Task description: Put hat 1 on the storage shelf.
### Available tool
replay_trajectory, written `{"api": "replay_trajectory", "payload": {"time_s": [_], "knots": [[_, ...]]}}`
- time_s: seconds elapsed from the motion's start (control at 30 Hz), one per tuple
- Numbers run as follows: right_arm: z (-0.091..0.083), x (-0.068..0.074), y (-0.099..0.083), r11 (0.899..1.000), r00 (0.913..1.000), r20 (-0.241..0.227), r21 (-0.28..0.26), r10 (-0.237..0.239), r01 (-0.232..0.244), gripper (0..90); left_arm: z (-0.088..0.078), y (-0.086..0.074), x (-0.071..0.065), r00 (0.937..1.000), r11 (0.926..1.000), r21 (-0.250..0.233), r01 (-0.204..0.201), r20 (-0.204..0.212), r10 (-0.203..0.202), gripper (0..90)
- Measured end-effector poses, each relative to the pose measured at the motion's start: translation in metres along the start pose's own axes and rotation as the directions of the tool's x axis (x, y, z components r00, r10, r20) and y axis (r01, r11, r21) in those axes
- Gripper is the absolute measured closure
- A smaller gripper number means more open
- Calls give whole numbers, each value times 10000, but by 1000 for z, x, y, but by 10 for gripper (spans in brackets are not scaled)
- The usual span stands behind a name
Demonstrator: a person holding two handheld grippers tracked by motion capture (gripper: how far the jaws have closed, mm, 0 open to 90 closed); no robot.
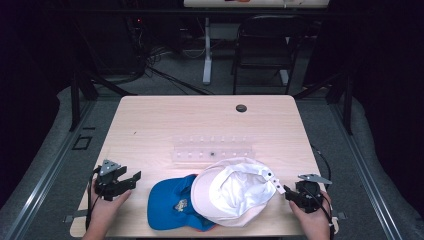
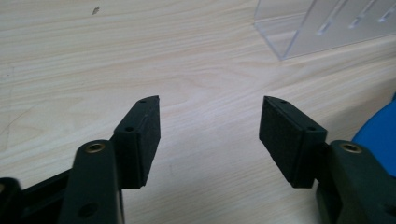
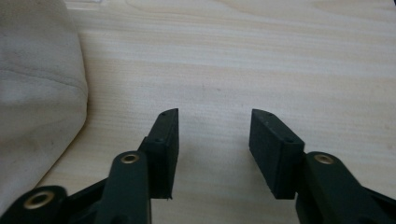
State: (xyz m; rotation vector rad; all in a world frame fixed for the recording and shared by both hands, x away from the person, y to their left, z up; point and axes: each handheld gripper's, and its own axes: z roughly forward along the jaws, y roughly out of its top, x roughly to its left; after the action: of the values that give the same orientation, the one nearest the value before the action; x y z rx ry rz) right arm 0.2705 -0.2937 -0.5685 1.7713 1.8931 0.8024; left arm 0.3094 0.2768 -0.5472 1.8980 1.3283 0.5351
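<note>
A white cap [image 1: 235, 190] lies upside down near the table's front edge, overlapping a blue cap [image 1: 170, 202] to its left. In the right gripper view the white cap's cloth [image 3: 37, 93] fills the left side. My left gripper [image 1: 131, 180] rests on the table left of the blue cap, jaws open over bare wood [image 2: 210, 135]; the blue cap's edge [image 2: 380, 130] shows at far right. My right gripper [image 1: 290, 192] sits just right of the white cap, jaws open and empty [image 3: 214, 140].
A clear plastic rack [image 1: 212, 148] with rows of small slots stands behind the caps at mid-table; its corner [image 2: 299, 32] shows in the left gripper view. A dark grommet hole [image 1: 241, 108] is near the far edge. A chair [image 1: 265, 45] stands beyond the table.
</note>
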Motion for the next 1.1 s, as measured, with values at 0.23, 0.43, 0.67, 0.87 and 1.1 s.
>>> {"api": "replay_trajectory", "payload": {"time_s": [0.23,0.43,0.67,0.87,1.1], "knots": [[-11,-4,-6,9985,9983,-246,110,537,-535,593,7,7,-6,9995,9998,-104,-139,291,142,431],[-20,-4,-5,9977,9977,-230,-204,638,-642,592,6,8,-15,9985,9994,112,-324,443,319,450],[-26,2,-1,9968,9960,-400,-20,802,-803,521,-6,9,-23,9981,9988,28,-490,382,489,435],[-32,5,11,9970,9971,-605,658,460,-420,492,-12,16,-27,9978,9997,-11,-244,622,244,448],[-39,5,31,9833,9838,-1413,1600,1101,-871,505,-11,21,-34,9960,9996,207,-184,883,165,445]]}}
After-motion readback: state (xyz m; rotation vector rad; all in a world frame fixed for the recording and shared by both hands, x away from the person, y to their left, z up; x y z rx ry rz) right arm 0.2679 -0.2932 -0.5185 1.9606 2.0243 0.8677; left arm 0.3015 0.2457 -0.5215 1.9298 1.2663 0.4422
